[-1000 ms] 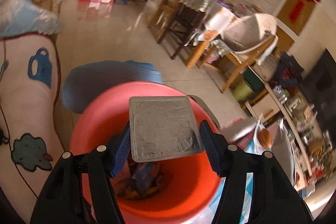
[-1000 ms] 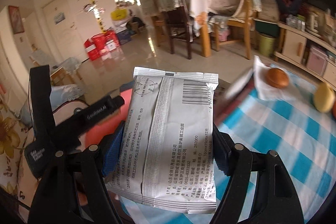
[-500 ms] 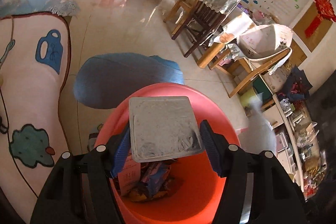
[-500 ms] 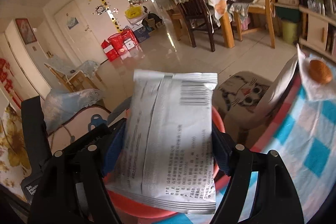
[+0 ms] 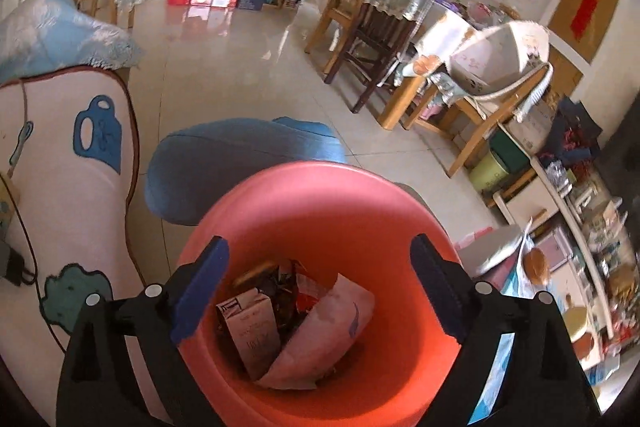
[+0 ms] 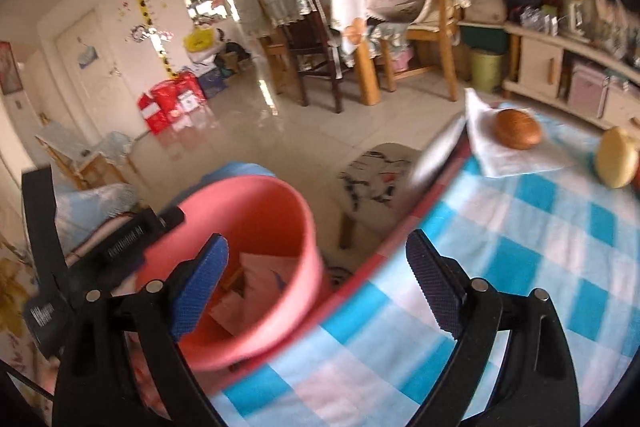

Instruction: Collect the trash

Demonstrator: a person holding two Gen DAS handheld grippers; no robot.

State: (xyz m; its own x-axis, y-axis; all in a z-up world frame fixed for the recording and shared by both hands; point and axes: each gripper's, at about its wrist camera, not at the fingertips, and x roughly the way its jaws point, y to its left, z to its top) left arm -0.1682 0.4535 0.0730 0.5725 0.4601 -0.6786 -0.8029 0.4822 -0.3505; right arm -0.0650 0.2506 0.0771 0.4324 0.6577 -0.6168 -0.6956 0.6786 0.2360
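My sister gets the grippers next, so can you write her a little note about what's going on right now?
Left hand-held gripper: open, empty, above the red bucket.
Right hand-held gripper: open, empty, beside the bucket, over the edge of the blue checked tablecloth.
Done: a pale pink packet and a small carton lie in the bucket.
Left: a white napkin lies on the table under a brown bun; possibly trash.
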